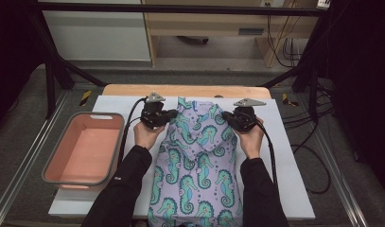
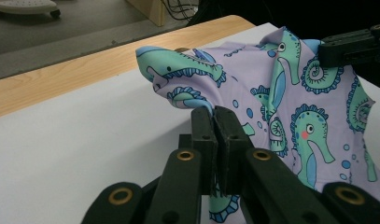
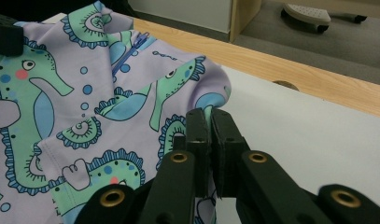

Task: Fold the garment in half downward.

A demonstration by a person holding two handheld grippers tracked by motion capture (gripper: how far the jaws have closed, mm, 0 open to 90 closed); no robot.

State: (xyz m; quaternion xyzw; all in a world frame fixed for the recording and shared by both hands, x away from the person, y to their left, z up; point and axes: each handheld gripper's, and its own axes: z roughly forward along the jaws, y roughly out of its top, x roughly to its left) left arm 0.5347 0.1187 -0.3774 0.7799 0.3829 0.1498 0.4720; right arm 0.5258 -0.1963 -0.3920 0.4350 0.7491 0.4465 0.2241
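At the far end of the white table sheet, the left gripper and the right gripper each pinch an upper edge of the lilac seahorse-print stretch garment, jaws clamped together on the fabric. It lies flat between the person's forearms. A pink, grey-rimmed tub sits on the left.

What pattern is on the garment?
Teal seahorses and blue bubbles on lilac; the garment shows best in the right gripper view.

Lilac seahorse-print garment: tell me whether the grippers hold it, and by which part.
Both do. The left gripper is shut on the lilac seahorse-print garment at its left edge near the top; the right gripper is shut on its right edge near the top.
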